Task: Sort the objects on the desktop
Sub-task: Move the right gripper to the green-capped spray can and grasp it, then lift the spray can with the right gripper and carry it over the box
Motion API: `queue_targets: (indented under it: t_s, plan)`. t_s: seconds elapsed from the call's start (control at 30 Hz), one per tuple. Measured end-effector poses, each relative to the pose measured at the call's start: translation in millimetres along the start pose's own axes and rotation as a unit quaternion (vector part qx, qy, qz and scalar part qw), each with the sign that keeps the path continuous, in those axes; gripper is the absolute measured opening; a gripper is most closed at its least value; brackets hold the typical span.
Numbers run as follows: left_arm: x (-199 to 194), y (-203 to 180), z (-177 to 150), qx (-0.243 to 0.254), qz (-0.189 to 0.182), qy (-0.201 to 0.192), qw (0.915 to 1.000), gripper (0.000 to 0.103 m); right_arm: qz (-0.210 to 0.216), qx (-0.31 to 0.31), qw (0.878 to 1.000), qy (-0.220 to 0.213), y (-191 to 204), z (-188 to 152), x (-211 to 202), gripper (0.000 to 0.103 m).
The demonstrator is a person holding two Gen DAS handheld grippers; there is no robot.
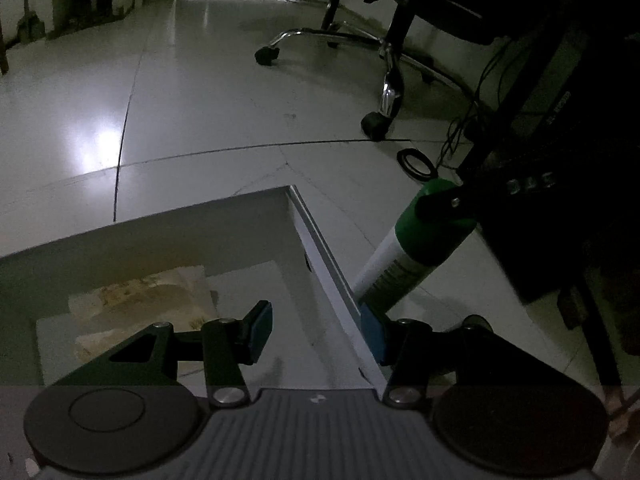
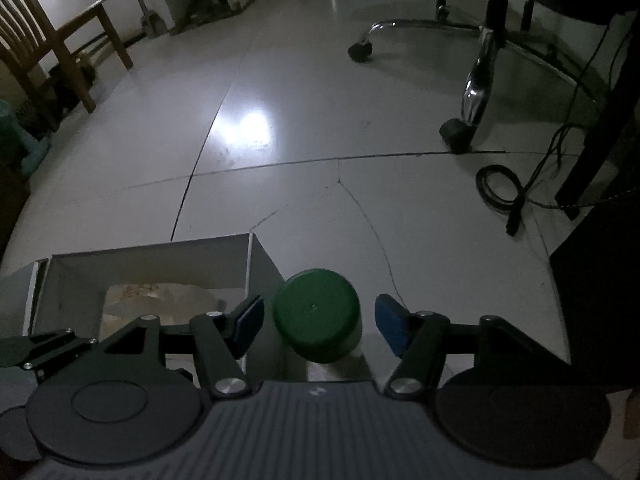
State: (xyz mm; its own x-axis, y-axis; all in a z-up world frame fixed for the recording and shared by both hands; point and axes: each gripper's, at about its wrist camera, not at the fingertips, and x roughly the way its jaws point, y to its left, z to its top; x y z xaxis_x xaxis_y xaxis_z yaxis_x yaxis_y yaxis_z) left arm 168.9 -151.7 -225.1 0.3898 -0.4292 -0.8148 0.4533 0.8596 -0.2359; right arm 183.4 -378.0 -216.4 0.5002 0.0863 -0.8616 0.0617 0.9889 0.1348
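A white open box [image 1: 316, 236] sits on the floor with crumpled brownish paper [image 1: 152, 300] inside. My left gripper [image 1: 316, 330] is open and straddles the box's right wall, one blue pad inside and one outside. A white bottle with a green cap [image 1: 432, 224] stands just right of the box. In the right wrist view the green cap [image 2: 316, 314] lies between the open fingers of my right gripper [image 2: 320, 326], with gaps on both sides. The box [image 2: 256, 264] is to its left, and the left gripper's fingers [image 2: 40, 350] show at the lower left.
A tiled floor with a light glare [image 2: 252, 128] stretches ahead. An office chair base with castors [image 2: 460, 132] and coiled black cables [image 2: 500, 188] are at the right near dark desk furniture [image 1: 560, 160]. A wooden chair [image 2: 48, 52] stands at the far left.
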Motion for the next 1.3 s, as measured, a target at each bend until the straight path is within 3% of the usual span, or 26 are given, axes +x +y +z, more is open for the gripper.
queue_targets:
  t_s: [0.23,0.37,1.0,1.3]
  plan:
    - [0.3,0.9,-6.4,0.001,-0.001,0.010,1.0000,0.045,-0.016,-0.002,1.000,0.013,-1.2,-1.0,14.7,0.066]
    - [1.5,1.2,-8.0,0.000,-0.001,0.012,0.9999,0.045,-0.002,-0.001,1.000,0.011,-3.3,-1.8,16.0,0.056]
    - [4.6,5.0,-10.0,-0.006,-0.009,0.025,0.9996,0.045,-0.001,-0.011,1.000,-0.001,-3.9,-4.0,6.8,0.053]
    - [5.8,7.1,-10.2,-0.013,-0.007,0.026,0.9996,0.045,-0.003,-0.013,1.000,-0.023,-5.3,10.1,-9.7,0.053]
